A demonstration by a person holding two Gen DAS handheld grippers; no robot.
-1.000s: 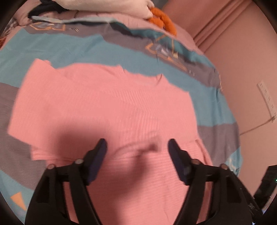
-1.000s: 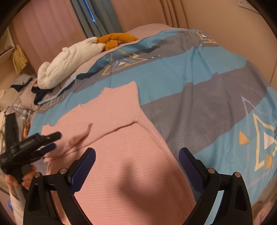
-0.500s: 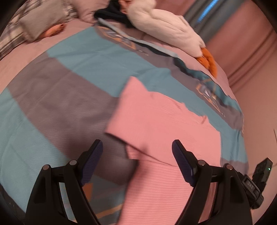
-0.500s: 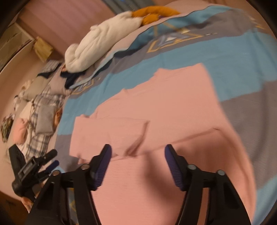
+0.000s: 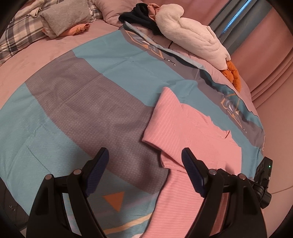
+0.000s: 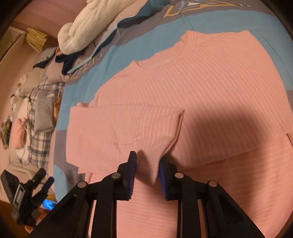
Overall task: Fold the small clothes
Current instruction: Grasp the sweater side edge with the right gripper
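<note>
The right gripper sits low over the pink shirt, its jaws drawn close together with the corner of the folded-in sleeve between the blue pads; whether the pads actually pinch the cloth cannot be told. The sleeve lies flat across the shirt's chest, its cuff edge running down toward the gripper. The shirt is spread on the bed, collar away from the gripper, its body reaching to the right edge of the view.

The left gripper hangs wide open above the bedspread, holding nothing. Its right pad is over the shirt's left edge, its left pad over bare grey and teal cloth. To the left of the shirt the bedspread lies flat and bare across a broad stretch, out to the pink sheet beyond its far edge. In the right wrist view, the left gripper shows at the lower left, off the shirt's edge.

Farther back, a white plush toy with orange feet lies along the far edge of the bedspread, touching a dark garment. At the far left a grey pillow rests on plaid bedding.
</note>
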